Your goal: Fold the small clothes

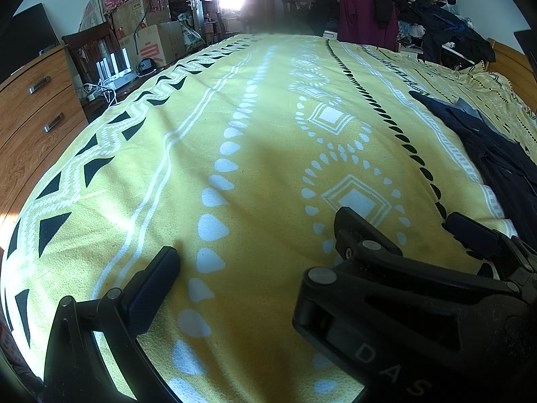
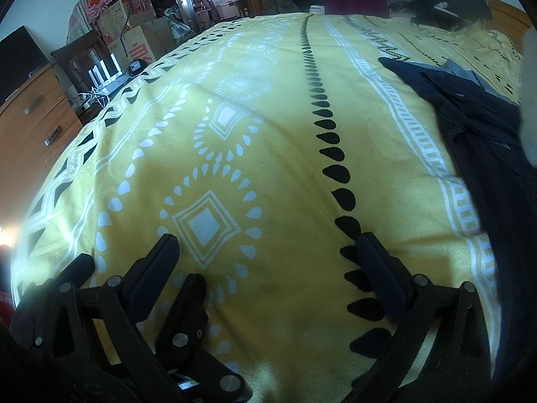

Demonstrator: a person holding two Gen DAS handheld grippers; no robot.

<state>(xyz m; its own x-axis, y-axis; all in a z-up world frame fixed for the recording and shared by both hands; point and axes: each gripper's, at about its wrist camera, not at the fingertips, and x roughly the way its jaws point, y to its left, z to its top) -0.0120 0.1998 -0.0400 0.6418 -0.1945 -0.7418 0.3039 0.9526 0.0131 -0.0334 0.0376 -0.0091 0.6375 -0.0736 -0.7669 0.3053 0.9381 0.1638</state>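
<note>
- The dark garment lies on the yellow patterned bedspread, toward the right edge of the bed. It looks like dark blue trousers or a similar piece, spread out loosely with a few wrinkles, and a paler grey part shows at its far end.
- In the left wrist view the same dark garment is seen at the right side, also flat on the bedspread.
- I see no clear fold on it, so I judge that the folding has not started, or is only at the very beginning. No finished, folded pile is visible on the bed.
- The right gripper hovers low above the near middle part of the bed with its fingers spread wide. Nothing is between them, and the garment is off to its right, not touching it.
- The left gripper is just beside it, on its left, also spread wide and holding nothing. It is further from the garment.
- What is left, in my judgement: to reach the garment, take its edge, fold it and smooth it. That is almost the whole task.
- The far edge of the bed carries a heap of other clothes. I cannot tell if they belong to the task.
</note>
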